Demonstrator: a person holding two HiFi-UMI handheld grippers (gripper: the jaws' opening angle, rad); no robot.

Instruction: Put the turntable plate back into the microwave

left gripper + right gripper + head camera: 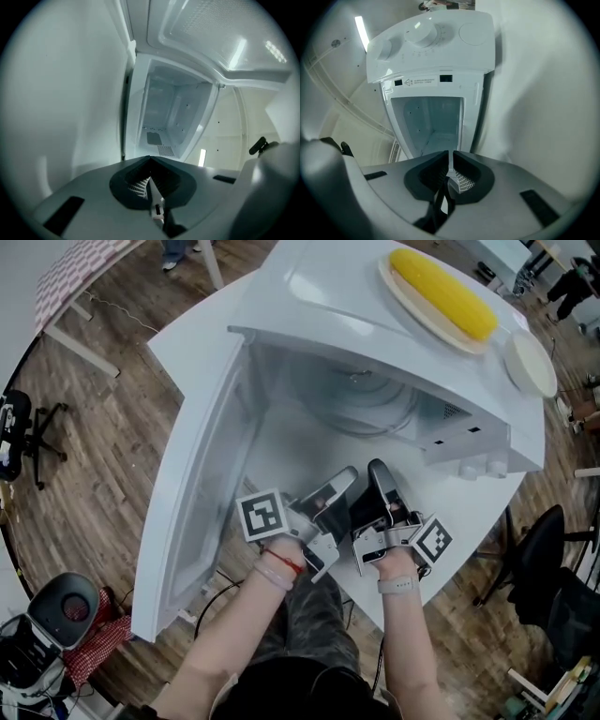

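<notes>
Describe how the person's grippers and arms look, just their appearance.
The left gripper and right gripper are grey with black jaws. Each carries a white cube with black square markers. Forearms are bare. The left wrist wears a red cord and a pale band; the right a pale strap.
</notes>
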